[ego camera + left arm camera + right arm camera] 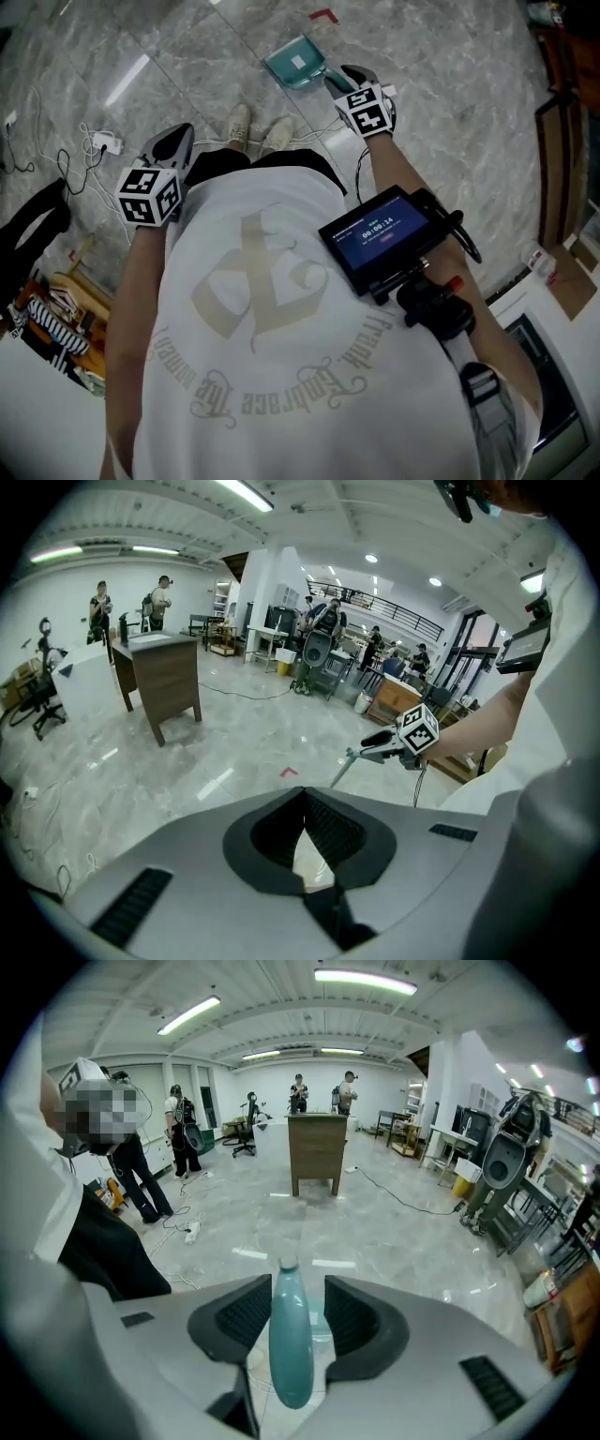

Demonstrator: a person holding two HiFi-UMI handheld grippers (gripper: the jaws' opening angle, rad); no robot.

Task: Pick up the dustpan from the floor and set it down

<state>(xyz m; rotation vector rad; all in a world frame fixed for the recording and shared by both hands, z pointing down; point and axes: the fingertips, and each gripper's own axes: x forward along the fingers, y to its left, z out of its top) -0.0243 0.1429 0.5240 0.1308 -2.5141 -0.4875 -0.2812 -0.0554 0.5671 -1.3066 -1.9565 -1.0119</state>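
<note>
dustpan handle (291, 1354) between right jaws (apart)

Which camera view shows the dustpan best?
The head view: almost the whole teal dustpan shows there. The right gripper view shows only its handle, between parted jaws. The left gripper view shows just a thin stretch of that handle.
</note>
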